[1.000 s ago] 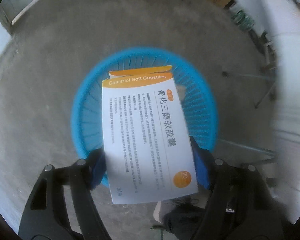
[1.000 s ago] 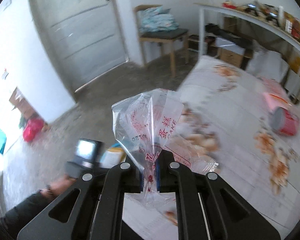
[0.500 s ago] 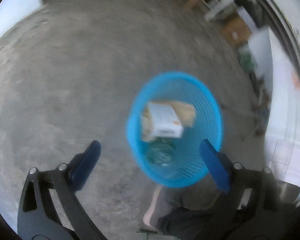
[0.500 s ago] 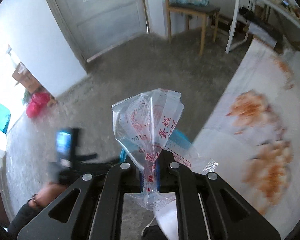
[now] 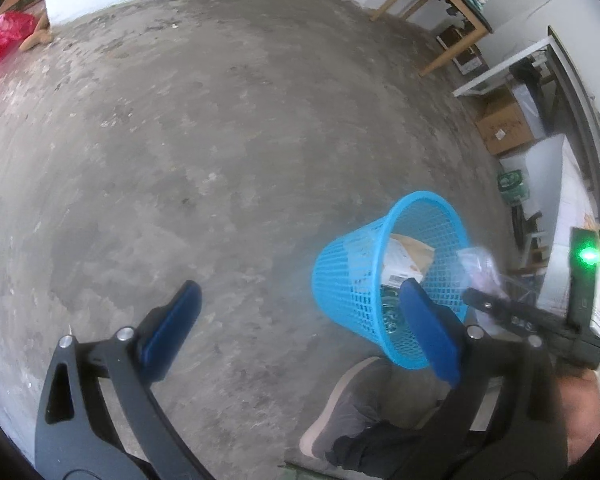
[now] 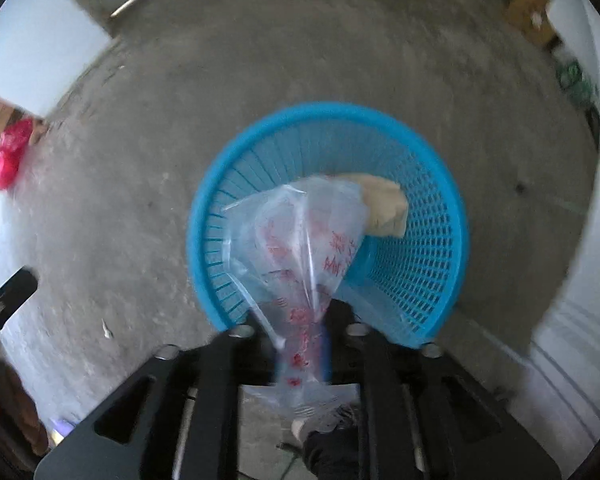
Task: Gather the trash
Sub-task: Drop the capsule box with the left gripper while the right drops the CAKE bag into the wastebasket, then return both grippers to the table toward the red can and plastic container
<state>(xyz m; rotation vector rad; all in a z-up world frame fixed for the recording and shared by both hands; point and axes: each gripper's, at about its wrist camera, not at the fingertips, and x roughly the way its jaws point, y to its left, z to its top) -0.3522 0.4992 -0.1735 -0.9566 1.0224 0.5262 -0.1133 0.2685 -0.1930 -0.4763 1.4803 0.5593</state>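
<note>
Right now the right gripper [image 6: 300,344] points down over the blue mesh wastebasket [image 6: 428,280], its fingers [image 6: 342,316] clenched on the neck of a clear plastic bag [image 6: 300,232] with red print, which hangs above the basket's mouth. Off to one side, the left gripper [image 5: 296,308] hovers with fingers [image 5: 172,320] spread wide, grasping nothing. Inside the basket lie a white medicine box [image 5: 400,264] and brown paper [image 6: 384,204]. Bare concrete floor [image 5: 220,140] surrounds the basket.

A blue basket [image 5: 356,280] and a red bag [image 6: 8,156] sit on the concrete floor [image 5: 220,128].
</note>
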